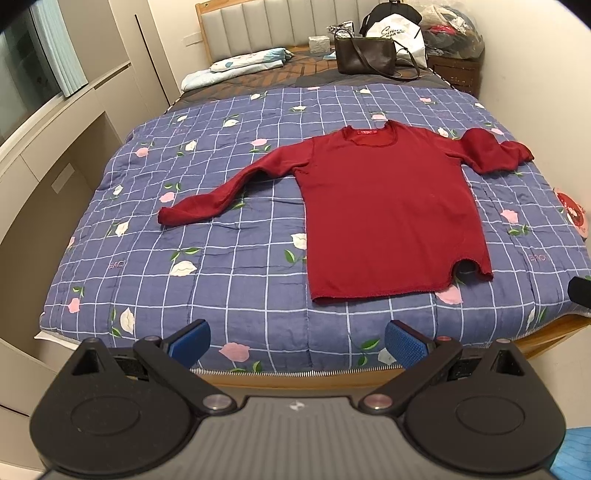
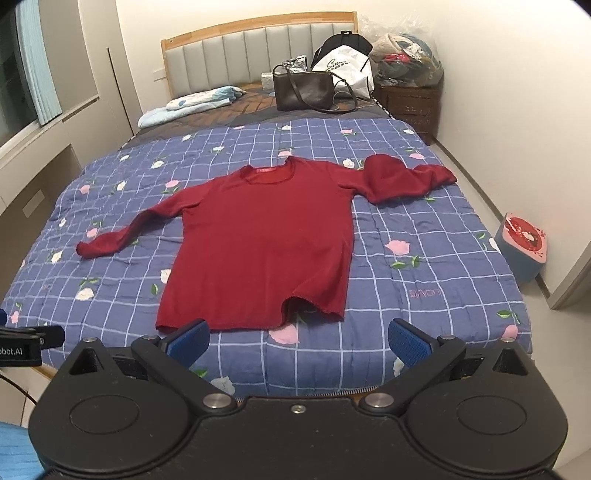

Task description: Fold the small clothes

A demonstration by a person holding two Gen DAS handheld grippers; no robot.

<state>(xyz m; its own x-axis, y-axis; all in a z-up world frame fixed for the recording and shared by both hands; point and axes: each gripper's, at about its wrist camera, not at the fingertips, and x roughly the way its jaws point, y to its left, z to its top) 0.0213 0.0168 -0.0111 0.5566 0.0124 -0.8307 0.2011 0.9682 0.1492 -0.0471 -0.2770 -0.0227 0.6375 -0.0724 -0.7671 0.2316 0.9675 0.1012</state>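
Observation:
A dark red long-sleeved top (image 1: pixel 388 206) (image 2: pixel 262 240) lies flat, front up, on the blue checked floral quilt (image 1: pixel 240 258) (image 2: pixel 424 280), collar toward the headboard. Its left sleeve (image 1: pixel 218 195) (image 2: pixel 133 230) stretches out straight; its right sleeve (image 1: pixel 491 151) (image 2: pixel 399 181) is bunched and folded over itself. The hem's right corner is slightly lifted. My left gripper (image 1: pixel 297 341) hovers open over the bed's foot edge, short of the hem, empty. My right gripper (image 2: pixel 299 338) is open too, just before the hem, nothing between its blue pads.
At the head of the bed sit a brown handbag (image 1: pixel 364 55) (image 2: pixel 304 90), a white shopping bag (image 1: pixel 397 35) (image 2: pixel 345 70) and a folded light-blue cloth (image 1: pixel 236 66) (image 2: pixel 192 103). A wicker nightstand (image 2: pixel 413 103) holds a full plastic bag. A blue stool (image 2: pixel 522 245) stands right of the bed; cabinets line the left.

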